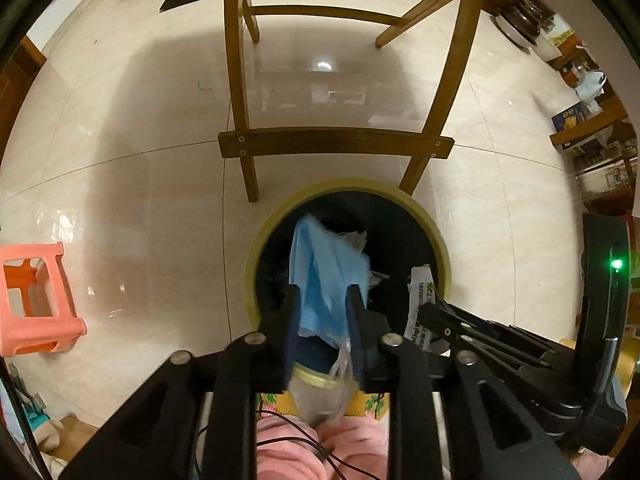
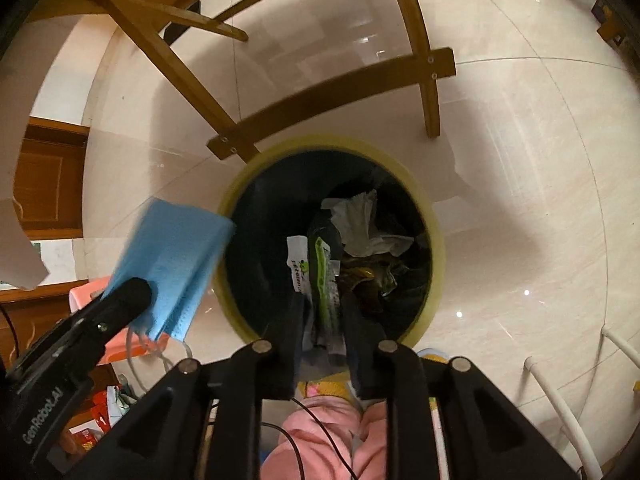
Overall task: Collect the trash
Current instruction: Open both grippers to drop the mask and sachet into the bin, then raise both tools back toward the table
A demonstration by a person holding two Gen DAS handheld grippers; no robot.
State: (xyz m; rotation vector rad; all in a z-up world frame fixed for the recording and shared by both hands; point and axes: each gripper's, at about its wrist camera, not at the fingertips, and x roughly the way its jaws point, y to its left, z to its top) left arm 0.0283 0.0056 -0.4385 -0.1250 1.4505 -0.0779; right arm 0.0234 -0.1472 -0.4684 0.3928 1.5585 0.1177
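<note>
A round bin with a yellow rim (image 1: 348, 186) (image 2: 320, 144) stands on the tiled floor, directly below both grippers. My left gripper (image 1: 325, 308) (image 2: 136, 292) points straight down, jaws slightly apart, with a blurred blue face mask (image 1: 324, 272) (image 2: 172, 256) hanging loose between its fingers. My right gripper (image 2: 324, 308) (image 1: 432, 312) is over the bin mouth, jaws also slightly apart. A green and white wrapper (image 2: 326, 276) (image 1: 420, 300) sits between them with gaps on both sides. Crumpled white tissue (image 2: 360, 220) and dark scraps lie inside the bin.
A wooden chair (image 1: 336, 144) (image 2: 332, 92) stands just behind the bin, its lower rail over the far rim. A pink plastic stool (image 1: 36, 300) sits on the floor to the left. The person's pink clothing (image 1: 320, 448) shows below the grippers. White tubes (image 2: 560, 400) at lower right.
</note>
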